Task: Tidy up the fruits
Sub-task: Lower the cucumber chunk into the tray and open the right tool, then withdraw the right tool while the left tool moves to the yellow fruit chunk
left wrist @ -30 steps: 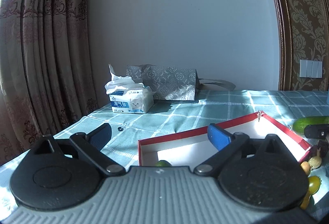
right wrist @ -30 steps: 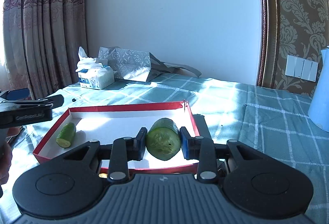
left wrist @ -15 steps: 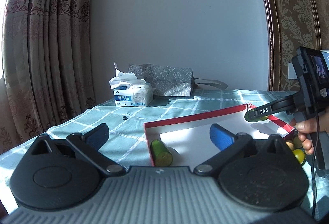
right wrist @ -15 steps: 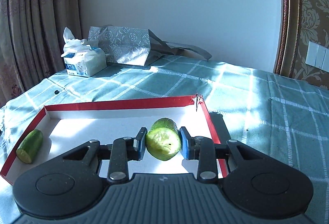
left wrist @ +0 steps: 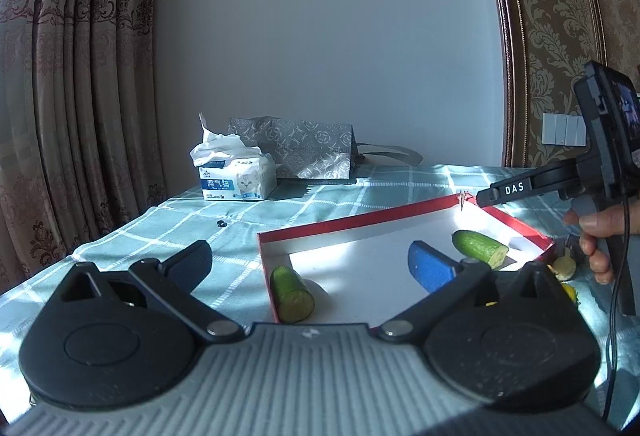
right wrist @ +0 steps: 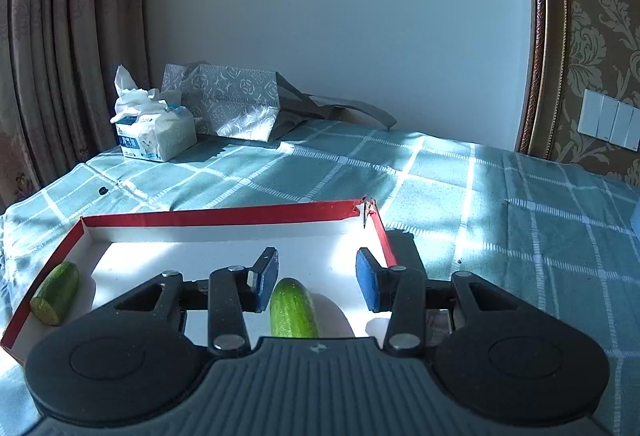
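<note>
In the left wrist view, the left gripper (left wrist: 308, 262) fills the bottom of the frame with its fingers (left wrist: 430, 270) spread wide and nothing between them. Beyond them, at centre right, a shallow red-rimmed box (left wrist: 360, 222) with a white floor sits on the checked green cloth of the worktop (left wrist: 192, 224). A short cucumber piece (left wrist: 291, 294) lies in the box's near left corner, cut end toward the camera. A longer cucumber piece (left wrist: 480, 249) lies on the box floor toward the right side, apart from anything that could hold it. At the right edge, a hand (left wrist: 600, 240) grips the handle of the right gripper (left wrist: 508, 190), whose dark arm reaches over the box's far right corner. Small yellowish fruits (left wrist: 564, 268) lie just outside the box at lower right, too hidden to name. A tissue pack (left wrist: 238, 182) and a patterned grey bag (left wrist: 296, 152) stand at the far edge.

In the right wrist view, the right gripper (right wrist: 317, 278) is at lower centre, its fingers (right wrist: 366, 284) opening and moderately apart. The longer cucumber piece (right wrist: 292, 310) lies on the box floor between them, nearer the left finger, and neither blue pad presses on it. The short cucumber piece (right wrist: 56, 292) rests against the box's left wall (right wrist: 48, 268). The tissue pack (right wrist: 154, 134) and bag (right wrist: 236, 104) sit at upper left.
</note>
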Motion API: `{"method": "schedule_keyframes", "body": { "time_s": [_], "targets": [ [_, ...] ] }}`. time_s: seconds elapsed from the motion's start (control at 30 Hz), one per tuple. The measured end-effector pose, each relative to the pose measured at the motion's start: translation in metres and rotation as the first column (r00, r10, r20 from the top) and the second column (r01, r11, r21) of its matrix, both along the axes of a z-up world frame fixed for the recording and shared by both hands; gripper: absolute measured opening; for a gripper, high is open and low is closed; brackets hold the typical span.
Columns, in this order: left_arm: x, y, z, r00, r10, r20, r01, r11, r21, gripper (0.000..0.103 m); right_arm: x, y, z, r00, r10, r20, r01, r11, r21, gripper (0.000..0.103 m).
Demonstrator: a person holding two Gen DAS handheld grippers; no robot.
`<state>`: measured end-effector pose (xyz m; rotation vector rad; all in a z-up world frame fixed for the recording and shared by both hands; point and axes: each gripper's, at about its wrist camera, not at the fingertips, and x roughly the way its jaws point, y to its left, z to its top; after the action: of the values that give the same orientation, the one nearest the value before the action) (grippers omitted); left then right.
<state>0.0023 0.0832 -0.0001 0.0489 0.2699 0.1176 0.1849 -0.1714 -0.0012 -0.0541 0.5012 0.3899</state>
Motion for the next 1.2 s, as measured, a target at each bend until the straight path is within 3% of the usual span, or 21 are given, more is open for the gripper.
{"method": "schedule_keyframes", "body": {
  "time_s": [0.1, 0.2, 0.3, 0.47, 0.57, 0.67, 0.73, 0.8, 0.87, 1.07, 1.2],
  "targets": [
    [0.002, -0.011, -0.003, 0.991, -0.126, -0.040, 0.126, 0.992, -0.002, 0.103, -0.034, -0.025, 0.016, 0.998, -0.022, 0.062, 0.020, 0.999, 0.037, 0.043],
    [0.009, -0.027, -0.013, 0.959, -0.264, -0.098, 0.260, 0.964, -0.048, 0.103, -0.063, -0.053, 0.018, 0.996, -0.056, 0.063, 0.052, 0.996, 0.076, 0.048],
    [0.024, -0.038, -0.027, 0.937, -0.320, -0.141, 0.316, 0.947, -0.048, 0.103, -0.090, -0.074, 0.014, 0.995, -0.079, 0.060, 0.072, 0.992, 0.106, 0.048],
    [0.058, -0.031, -0.043, 0.937, -0.273, -0.218, 0.269, 0.962, -0.048, 0.102, -0.117, -0.095, 0.003, 0.990, -0.133, 0.056, 0.123, 0.981, 0.152, 0.053],
    [0.068, -0.021, -0.045, 0.965, -0.150, -0.215, 0.157, 0.988, 0.012, 0.097, -0.125, -0.104, -0.003, 0.987, -0.158, 0.040, 0.148, 0.972, 0.184, 0.054],
    [0.063, -0.014, -0.040, 0.997, -0.013, -0.079, 0.022, 0.992, 0.123, 0.100, -0.127, -0.108, -0.006, 0.985, -0.169, 0.026, 0.160, 0.964, 0.212, 0.055],
    [0.057, -0.010, -0.036, 0.999, 0.010, 0.051, -0.019, 0.984, 0.179, 0.103, -0.125, -0.107, -0.007, 0.988, -0.153, 0.024, 0.141, 0.952, 0.270, 0.056],
    [0.057, -0.005, -0.033, 0.981, 0.026, 0.193, -0.058, 0.985, 0.162, 0.103, -0.125, -0.103, -0.006, 0.988, -0.146, 0.047, 0.121, 0.931, 0.344, 0.068],
    [0.070, -0.004, -0.031, 0.964, 0.076, 0.254, -0.110, 0.986, 0.123, 0.103, -0.125, -0.097, -0.005, 0.982, -0.171, 0.079, 0.131, 0.921, 0.367, 0.074],
    [0.132, -0.010, -0.036, 0.990, 0.092, 0.110, -0.101, 0.992, 0.079, 0.103, -0.132, -0.089, -0.001, 0.965, -0.213, 0.154, 0.153, 0.932, 0.329, 0.074],
    [0.153, -0.018, -0.037, 0.993, 0.072, 0.096, -0.083, 0.990, 0.112, 0.103, -0.133, -0.094, -0.003, 0.959, -0.226, 0.172, 0.168, 0.940, 0.298, 0.075]
  ]
}}
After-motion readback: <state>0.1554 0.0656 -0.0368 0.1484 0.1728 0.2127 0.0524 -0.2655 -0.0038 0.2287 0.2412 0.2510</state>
